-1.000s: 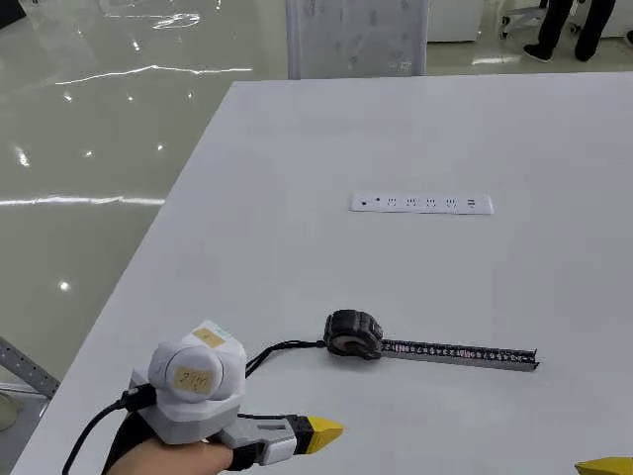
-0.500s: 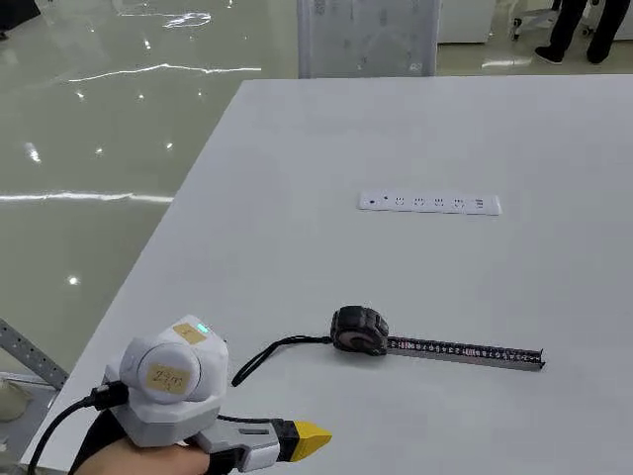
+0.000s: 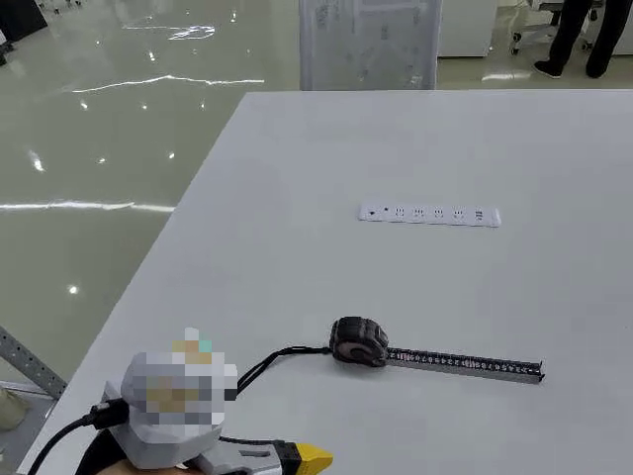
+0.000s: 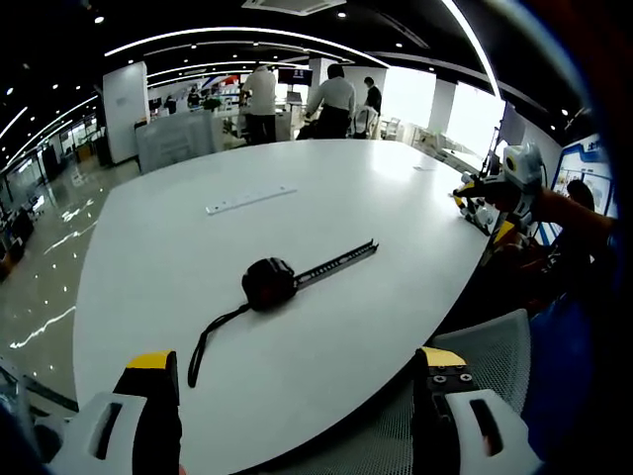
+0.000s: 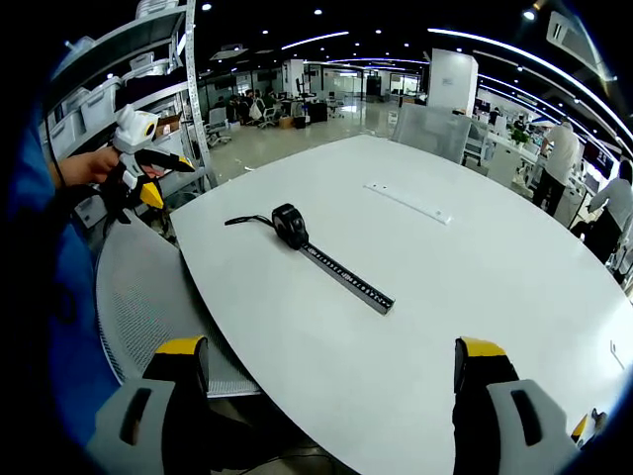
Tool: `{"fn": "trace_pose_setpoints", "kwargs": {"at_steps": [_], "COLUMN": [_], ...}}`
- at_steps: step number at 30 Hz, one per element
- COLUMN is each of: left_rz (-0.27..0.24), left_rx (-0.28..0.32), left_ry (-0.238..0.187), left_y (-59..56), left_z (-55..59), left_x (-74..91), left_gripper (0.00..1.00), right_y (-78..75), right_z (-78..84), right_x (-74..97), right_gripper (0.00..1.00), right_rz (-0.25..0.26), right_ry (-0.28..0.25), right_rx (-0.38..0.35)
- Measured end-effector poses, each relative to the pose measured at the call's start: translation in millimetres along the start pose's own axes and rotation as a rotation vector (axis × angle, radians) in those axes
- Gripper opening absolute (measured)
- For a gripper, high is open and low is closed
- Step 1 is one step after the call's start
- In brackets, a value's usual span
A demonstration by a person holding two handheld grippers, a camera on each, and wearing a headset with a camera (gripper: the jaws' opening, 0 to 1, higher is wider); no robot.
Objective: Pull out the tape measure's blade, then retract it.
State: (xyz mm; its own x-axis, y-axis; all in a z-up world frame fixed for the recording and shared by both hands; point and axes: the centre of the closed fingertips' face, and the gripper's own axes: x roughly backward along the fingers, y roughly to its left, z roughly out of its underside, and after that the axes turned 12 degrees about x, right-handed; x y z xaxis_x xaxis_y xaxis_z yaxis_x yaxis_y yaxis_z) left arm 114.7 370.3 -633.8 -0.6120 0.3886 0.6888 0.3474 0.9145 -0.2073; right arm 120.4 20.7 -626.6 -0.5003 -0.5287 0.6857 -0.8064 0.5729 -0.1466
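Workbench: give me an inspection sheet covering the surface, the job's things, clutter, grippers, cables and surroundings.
Surface: white table, clean.
Job's things: tape measure lies on the table near the front edge; its blade is pulled out part way and lies flat; its strap trails the other way.
Clutter: power strip, lying apart, farther back.
Grippers: left gripper open, holding nothing; right gripper open, holding nothing; both off the table's edge.
Cables: black cable from the left gripper's body.
Surroundings: glossy floor, chair at the far edge, people standing beyond.
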Motion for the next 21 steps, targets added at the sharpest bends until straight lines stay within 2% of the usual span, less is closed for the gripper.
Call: {"fn": "trace_pose_setpoints", "kwargs": {"at_steps": [9,21], "left_rz": [0.023,-0.001], "left_rx": [0.001,0.007], "left_ry": [0.006,0.010], "left_y": [-6.4,-6.2], "left_z": [-1.5,-5.1], "left_x": [-15.7,-37.4], "left_gripper": [0.95,0.95], "right_y": [-1.1,-4.2], "right_z": [-2.1,3.3], "right_x": [-9.0,-27.3], "right_gripper": [1.00,1.00], "right_rz": [-0.016,-0.045], "right_ry": [0.003,0.015], "right_rx": [0.012,0.008]}}
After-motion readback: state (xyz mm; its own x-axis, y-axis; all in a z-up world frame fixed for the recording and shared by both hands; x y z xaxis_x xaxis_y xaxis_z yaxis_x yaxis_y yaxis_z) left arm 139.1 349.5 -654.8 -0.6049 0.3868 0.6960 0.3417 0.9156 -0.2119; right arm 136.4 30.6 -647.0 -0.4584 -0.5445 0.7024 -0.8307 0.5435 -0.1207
